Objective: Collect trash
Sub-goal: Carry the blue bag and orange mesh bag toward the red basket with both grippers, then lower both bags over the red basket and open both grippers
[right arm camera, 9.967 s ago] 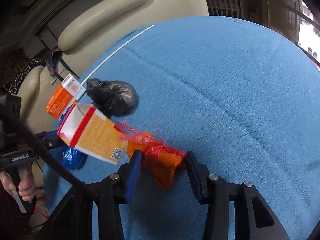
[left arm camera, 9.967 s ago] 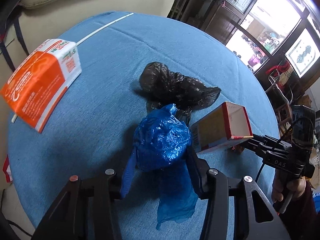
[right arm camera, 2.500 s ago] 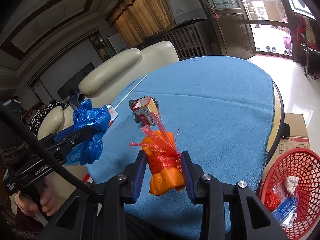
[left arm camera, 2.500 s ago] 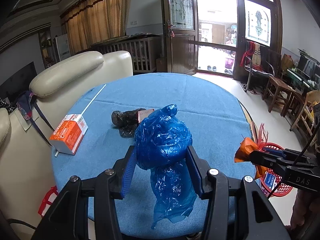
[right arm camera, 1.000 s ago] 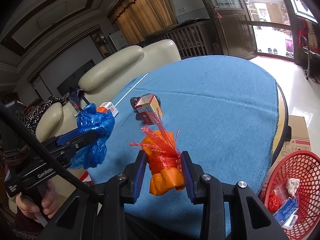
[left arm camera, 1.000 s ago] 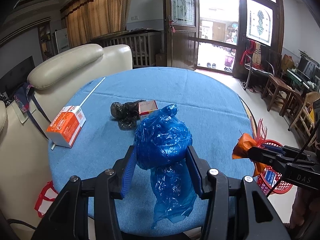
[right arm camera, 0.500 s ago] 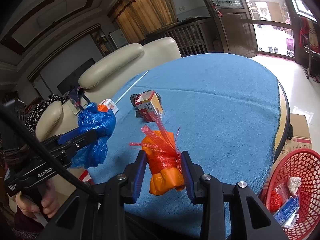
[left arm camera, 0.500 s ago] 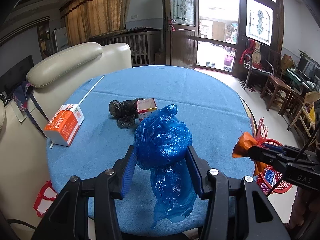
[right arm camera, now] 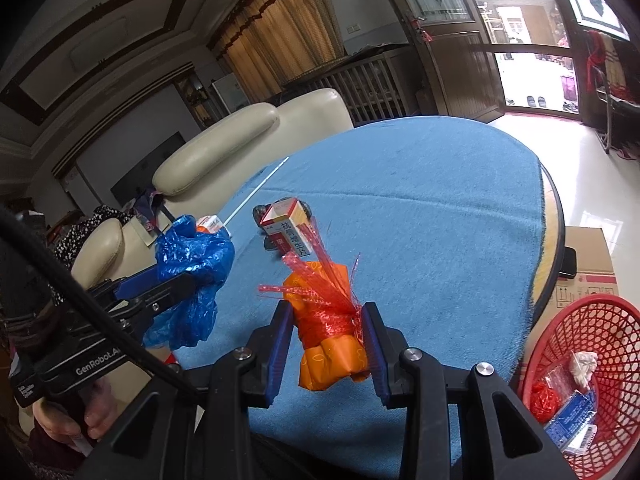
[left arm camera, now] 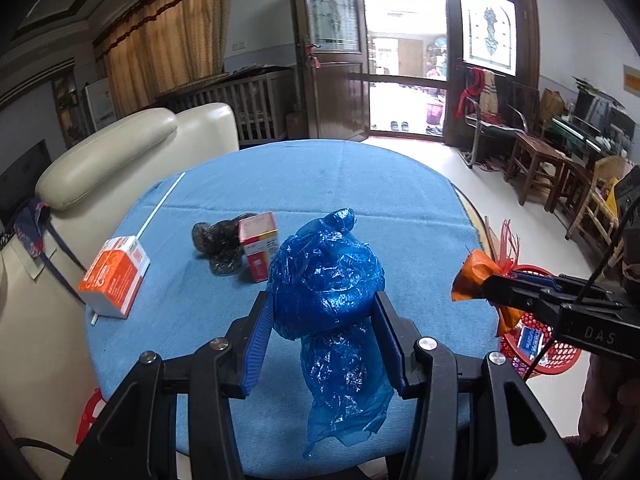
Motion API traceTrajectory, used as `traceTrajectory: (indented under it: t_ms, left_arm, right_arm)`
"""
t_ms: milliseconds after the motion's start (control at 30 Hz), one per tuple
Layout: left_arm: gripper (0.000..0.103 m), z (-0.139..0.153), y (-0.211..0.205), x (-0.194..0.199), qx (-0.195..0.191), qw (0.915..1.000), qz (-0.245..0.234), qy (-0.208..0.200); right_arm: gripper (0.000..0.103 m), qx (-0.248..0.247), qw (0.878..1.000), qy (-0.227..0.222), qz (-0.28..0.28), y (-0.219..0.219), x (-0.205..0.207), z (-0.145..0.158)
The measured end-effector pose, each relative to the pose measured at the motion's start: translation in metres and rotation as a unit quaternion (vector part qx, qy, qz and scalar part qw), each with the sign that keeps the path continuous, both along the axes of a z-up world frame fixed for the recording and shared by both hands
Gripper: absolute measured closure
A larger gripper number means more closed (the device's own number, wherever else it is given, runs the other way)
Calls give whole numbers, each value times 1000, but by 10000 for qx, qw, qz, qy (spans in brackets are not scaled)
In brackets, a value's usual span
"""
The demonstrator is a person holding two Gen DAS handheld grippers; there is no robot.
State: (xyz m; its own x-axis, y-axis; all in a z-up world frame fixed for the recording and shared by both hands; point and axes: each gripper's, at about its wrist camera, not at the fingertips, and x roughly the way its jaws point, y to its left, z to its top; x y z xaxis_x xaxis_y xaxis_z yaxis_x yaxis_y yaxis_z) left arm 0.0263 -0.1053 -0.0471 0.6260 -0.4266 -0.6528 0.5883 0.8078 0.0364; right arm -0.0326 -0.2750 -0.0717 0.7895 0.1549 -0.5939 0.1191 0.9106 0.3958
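My left gripper is shut on a crumpled blue plastic bag, held above the near edge of the round blue table; its tail hangs below the pads. My right gripper is shut on an orange wrapper bundle tied in red netting, also seen in the left wrist view as the orange bundle. A red mesh basket with some trash in it stands on the floor at the lower right. On the table stand a small red-and-yellow carton, a black bag and an orange-and-white carton.
A cream leather armchair stands against the table's left side. A cardboard box sits on the floor by the basket. Wooden chairs line the right wall. A thin white stick lies on the table. A hand holds the left gripper.
The left wrist view has shifted a little, so the table objects sit slightly further left and lower. Both grips are unchanged, and the right gripper has stayed in place.
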Motion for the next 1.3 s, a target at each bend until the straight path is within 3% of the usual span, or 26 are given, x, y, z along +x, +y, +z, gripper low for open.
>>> traceTrajectory:
  t_ms: [300,500,700,1300]
  left_arm:
    - [51,20,-50,-10,-120,9959,-839,320]
    - [51,31,-92,-17,-237,9857,-1545,634]
    - [51,36,-131,-30,-161,9759,-2064,690]
    - [51,7,-227,-66,270,9451,-3054,1132]
  right_arm:
    - [65,201,9978,-248,-586,-48,-36,5]
    - [65,288,9924,-416,-1121,-87,-68,10]
    - [65,394,9831,-526,-1711,-124,-106,13]
    - [63,784,9542,-386,-2861,-200,-165,-2]
